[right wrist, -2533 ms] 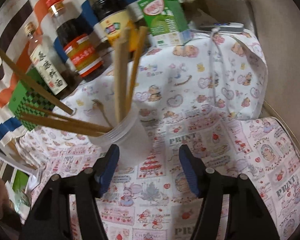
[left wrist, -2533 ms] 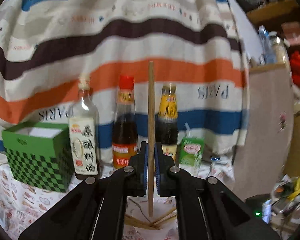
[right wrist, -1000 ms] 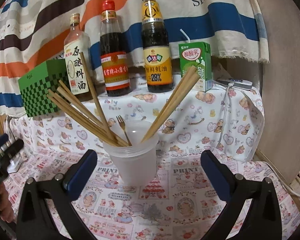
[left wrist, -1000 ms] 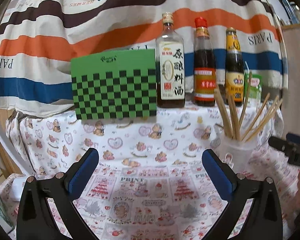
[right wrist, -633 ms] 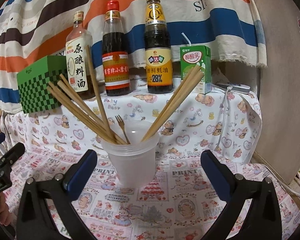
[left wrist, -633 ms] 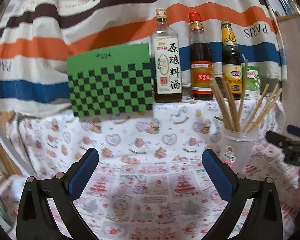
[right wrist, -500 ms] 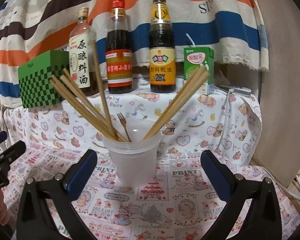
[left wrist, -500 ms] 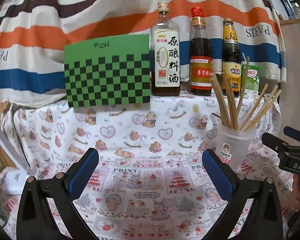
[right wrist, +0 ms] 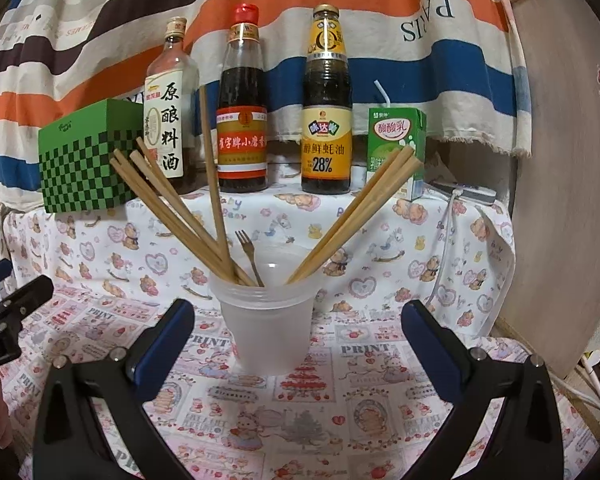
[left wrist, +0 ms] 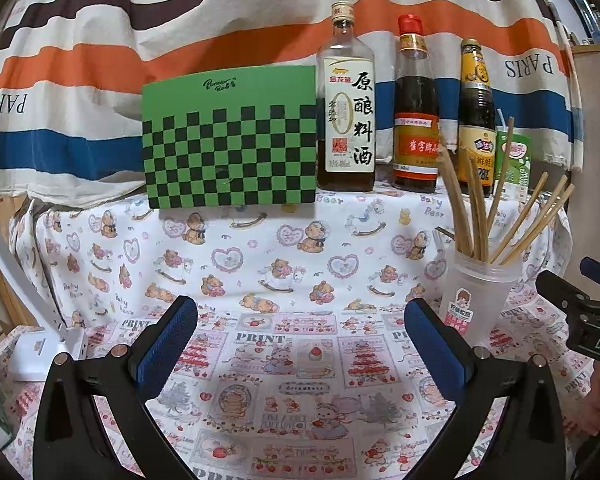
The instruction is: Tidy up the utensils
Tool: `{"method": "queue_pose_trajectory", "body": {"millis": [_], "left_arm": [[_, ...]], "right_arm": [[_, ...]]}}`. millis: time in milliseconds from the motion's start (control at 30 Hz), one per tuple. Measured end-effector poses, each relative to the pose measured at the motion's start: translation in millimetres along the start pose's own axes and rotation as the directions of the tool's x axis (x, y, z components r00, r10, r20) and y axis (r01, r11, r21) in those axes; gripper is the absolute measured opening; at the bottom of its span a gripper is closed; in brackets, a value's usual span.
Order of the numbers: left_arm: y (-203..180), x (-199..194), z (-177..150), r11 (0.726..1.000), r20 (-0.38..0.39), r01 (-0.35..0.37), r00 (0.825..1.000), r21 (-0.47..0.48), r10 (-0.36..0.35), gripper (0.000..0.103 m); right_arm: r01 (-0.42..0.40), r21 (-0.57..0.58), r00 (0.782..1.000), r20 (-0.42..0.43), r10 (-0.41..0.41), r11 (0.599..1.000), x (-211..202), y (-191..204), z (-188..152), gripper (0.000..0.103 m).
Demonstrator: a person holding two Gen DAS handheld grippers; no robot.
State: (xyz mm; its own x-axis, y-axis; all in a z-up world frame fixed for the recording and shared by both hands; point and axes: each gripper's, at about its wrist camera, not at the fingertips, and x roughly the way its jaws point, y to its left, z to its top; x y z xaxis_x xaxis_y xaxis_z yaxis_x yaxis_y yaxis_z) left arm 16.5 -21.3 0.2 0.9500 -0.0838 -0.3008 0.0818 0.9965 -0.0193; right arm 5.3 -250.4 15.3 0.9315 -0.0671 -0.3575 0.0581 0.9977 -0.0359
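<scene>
Striped cloth (right wrist: pixel 100 32) is hung behind the printed-cloth surface (right wrist: pixel 380 420). Wooden chopsticks (right wrist: pixel 168 196) and a small fork (right wrist: pixel 248 250) are stood in the translucent plastic cup (right wrist: pixel 266 332). Both the left claw (left wrist: pixel 300 336) and right claw (right wrist: pixel 296 340) are released, empty. The top-heavy cup could be tipped by a careless nudge.

A striped cloth (left wrist: pixel 180 32) in brown, orange, blue and cream hangs as the backdrop, printed "PARIS". The bench (left wrist: pixel 300 360) wears a white cover with bears, hearts and pink "PRINT" panels. At the right stands a plain brown board (right wrist: pixel 560 200). The light is dim and warm.
</scene>
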Motion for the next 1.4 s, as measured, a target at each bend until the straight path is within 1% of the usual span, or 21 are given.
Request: {"method": "queue_pose_trajectory", "body": {"millis": [133,300,500,1400], "left_arm": [[0.0,-0.5,0.2,1.0,0.002,-0.002,1.0,0.002,0.002,0.103],[-0.4,0.7,0.2,1.0,-0.009,0.018,1.0,0.013,-0.018,0.103],[-2.0,0.4,0.0,1.0,-0.009,0.001,1.0,0.02,0.0,0.103],[-0.4,-1.0,0.5,1.0,-0.002,0.0,1.0,0.016,0.0,0.103]], "right_arm": [[-0.005,-0.018,1.0,0.011,0.005,1.0,-2.4,4.2,-0.3,0.103],[-0.009,-0.01,1.0,0.003,0.009,1.0,-1.1,2.5,-0.5,0.103],[-0.009,-0.013,1.0,0.004,0.009,1.0,-1.1,2.3,-0.9,0.103],[-0.01,-0.01,1.0,-0.005,0.01,1.0,-0.5,3.3,-1.2,0.103]]}}
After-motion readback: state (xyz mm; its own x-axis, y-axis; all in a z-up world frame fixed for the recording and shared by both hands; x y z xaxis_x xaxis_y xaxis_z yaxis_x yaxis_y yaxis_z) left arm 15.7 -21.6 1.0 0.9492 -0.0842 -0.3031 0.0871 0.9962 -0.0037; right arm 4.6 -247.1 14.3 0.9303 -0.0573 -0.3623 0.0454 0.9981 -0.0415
